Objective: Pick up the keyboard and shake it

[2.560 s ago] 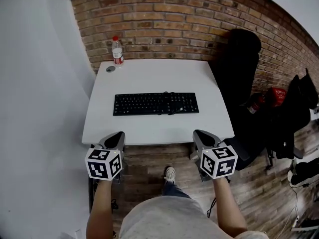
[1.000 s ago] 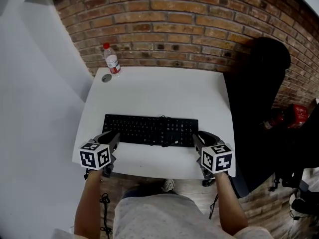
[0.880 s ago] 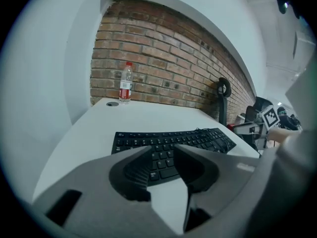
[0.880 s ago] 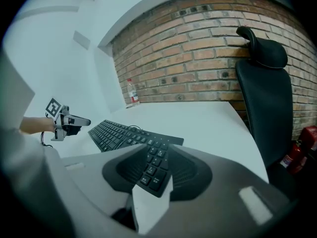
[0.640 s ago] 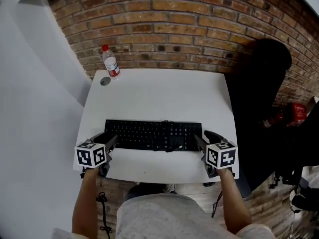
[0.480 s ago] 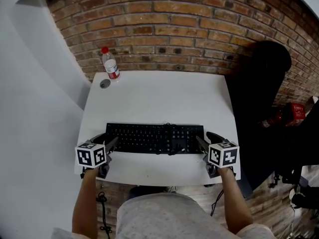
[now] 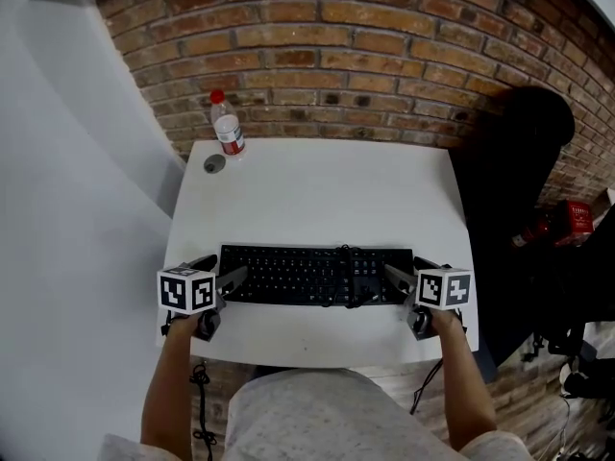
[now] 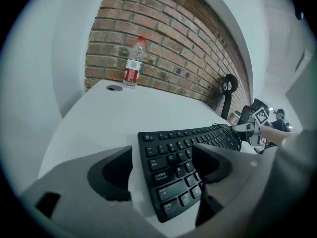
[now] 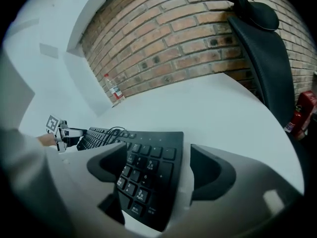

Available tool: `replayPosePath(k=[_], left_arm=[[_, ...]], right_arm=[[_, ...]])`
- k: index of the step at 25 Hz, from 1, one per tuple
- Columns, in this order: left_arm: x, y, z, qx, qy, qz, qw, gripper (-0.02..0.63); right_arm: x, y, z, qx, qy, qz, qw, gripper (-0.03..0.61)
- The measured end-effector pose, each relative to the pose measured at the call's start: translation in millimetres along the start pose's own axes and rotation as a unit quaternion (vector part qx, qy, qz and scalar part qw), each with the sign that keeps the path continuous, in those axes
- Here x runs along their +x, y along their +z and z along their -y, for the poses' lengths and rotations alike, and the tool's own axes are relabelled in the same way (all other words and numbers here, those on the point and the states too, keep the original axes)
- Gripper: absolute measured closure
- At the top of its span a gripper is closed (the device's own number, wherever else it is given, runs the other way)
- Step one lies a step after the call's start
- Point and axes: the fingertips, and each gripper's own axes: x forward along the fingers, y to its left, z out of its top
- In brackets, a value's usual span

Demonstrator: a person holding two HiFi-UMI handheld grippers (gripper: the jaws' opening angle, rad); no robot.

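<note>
Jaws of both grippers have just been opening, and both have come closer to the flat black plastic keyboard (image 7: 317, 275), which lies on the white rectangular table (image 7: 327, 185). Now the left gripper (image 7: 233, 279) and the right gripper (image 7: 396, 275), tilted downward, stand spread around its two ends, not pinching it.

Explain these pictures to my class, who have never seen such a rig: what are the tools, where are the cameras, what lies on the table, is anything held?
A person holds a two-jaw tool in each hand: the left gripper and the right gripper, each bearing a marker cube. One picture looks down from the person's head; the other two look along each gripper's jaws. On the white table are a black keyboard, a water bottle and a small round grey thing. Both pairs of jaws have just been opening; one keyboard end lies between each, unpinched. Nothing is held.
</note>
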Motion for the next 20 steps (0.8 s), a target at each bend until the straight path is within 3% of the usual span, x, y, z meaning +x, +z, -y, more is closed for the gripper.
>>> replayPosePath(k=[5,20], left_arm=[[8.2,0.8,-4.6,-0.017,-0.011,-0.026,0.9995,0.235],[24.3,0.7,-4.0,-0.018,0.002,-0.112,0.9935,0.244]], right_arm=[[11.1,2.8,-2.0,0.012,-0.004,-0.013,1.000,0.132],[20.6,4.4,-5.9,0.026,-0.031,-0.051,0.998,0.163]])
